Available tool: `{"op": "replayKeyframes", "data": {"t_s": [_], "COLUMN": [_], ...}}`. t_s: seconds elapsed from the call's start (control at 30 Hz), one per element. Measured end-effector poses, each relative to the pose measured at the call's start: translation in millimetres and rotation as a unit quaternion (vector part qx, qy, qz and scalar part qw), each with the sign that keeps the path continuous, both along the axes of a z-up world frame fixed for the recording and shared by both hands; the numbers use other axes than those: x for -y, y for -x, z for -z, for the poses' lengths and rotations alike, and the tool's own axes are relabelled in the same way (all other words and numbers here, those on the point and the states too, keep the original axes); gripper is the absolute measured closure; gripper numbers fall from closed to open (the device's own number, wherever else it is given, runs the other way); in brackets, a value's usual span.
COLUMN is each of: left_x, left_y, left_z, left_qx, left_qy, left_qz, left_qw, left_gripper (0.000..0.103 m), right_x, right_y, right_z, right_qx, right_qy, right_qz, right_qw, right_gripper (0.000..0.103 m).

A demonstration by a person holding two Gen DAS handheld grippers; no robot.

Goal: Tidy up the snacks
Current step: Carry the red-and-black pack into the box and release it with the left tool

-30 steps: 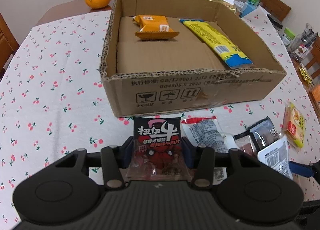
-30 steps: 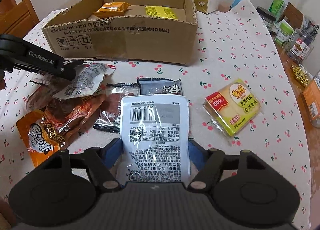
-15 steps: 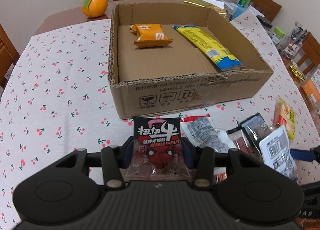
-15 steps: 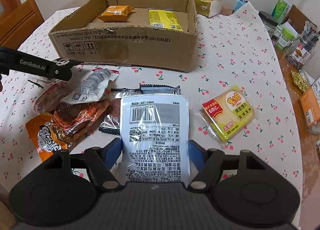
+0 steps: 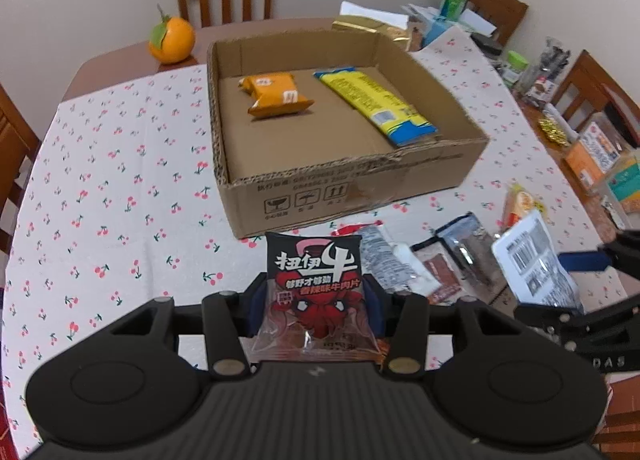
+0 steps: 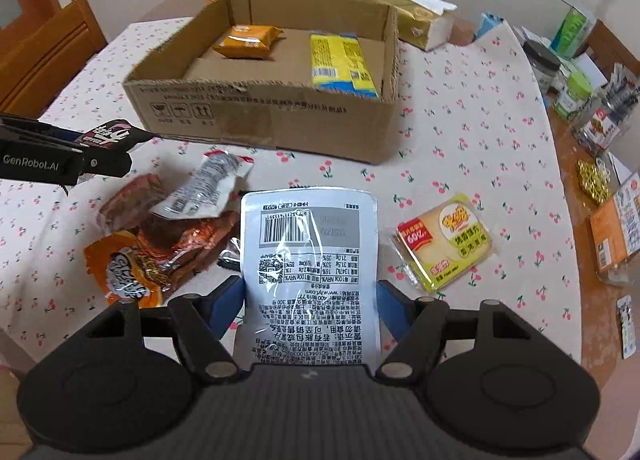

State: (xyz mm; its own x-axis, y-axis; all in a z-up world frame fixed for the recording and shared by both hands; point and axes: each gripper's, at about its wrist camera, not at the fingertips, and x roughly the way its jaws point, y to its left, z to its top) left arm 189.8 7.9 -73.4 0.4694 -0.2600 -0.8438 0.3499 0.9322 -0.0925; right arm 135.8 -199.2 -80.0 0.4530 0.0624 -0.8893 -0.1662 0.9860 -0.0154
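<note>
The left gripper [image 5: 316,300] grasps a black beef packet [image 5: 316,280]; the right gripper [image 6: 310,296] grasps a white pouch [image 6: 310,260]. Both grips look shallow, so either may slip short of the far box [image 5: 352,180]

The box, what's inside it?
Inside the box lie an orange packet and a long yellow packet. The near wall hides a strip of floor.
</note>
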Motion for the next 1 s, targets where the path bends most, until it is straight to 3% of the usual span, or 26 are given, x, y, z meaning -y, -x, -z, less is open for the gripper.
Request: {"op": "replayKeyframes", "data": {"t_s": [0.53,1.0], "left_x": [14,29], "left_y": [-6,-77], "left_z": [-38,-47], "left_qx": [0.043,0.087], "left_qy": [0.010,0.007], "left_qz": [0.019,0.009], "left_qw": [0.9988,0.9962], "left_gripper": [0.056,0.056], "right_x": [-11,-15], "right_y": [-36,-85], "right_z": [-47,-58], "right_qx": [0.029,0.069], "right_qy": [-0.035,-0.023], "right_qz": [-0.040,-0.055], "right_qw": [0.998,0.996], "right_gripper": [0.026,0.026]}}
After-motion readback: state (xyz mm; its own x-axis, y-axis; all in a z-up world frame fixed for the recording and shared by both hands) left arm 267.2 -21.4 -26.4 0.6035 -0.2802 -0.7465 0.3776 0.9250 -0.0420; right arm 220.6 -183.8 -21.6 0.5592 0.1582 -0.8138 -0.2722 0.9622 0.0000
